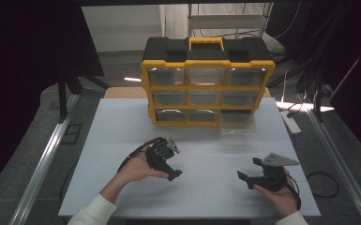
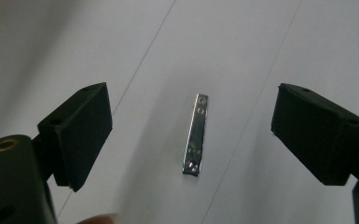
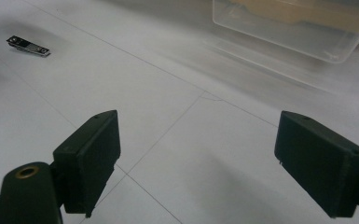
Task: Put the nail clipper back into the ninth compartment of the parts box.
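A small shiny metal strip [image 2: 195, 135] with little holes at both ends lies flat on the white table [image 1: 122, 140]. In the left gripper view my left gripper [image 2: 189, 109] hangs just above it, open, one black jaw on either side and neither touching it. The same strip [image 3: 28, 45] appears far off at the upper left of the right gripper view. My right gripper [image 3: 205, 154] is open over bare table with nothing between its jaws. From above, the left gripper [image 1: 174, 161] is at the table's middle and the right gripper [image 1: 249, 168] near the front right.
A yellow and black organiser box [image 1: 207, 82] with several clear drawers stands at the back centre. Its bottom right drawer [image 1: 237, 124] is pulled out onto the table, and this clear drawer [image 3: 284, 28] lies ahead of my right gripper. A power strip [image 1: 291, 123] rests past the right edge.
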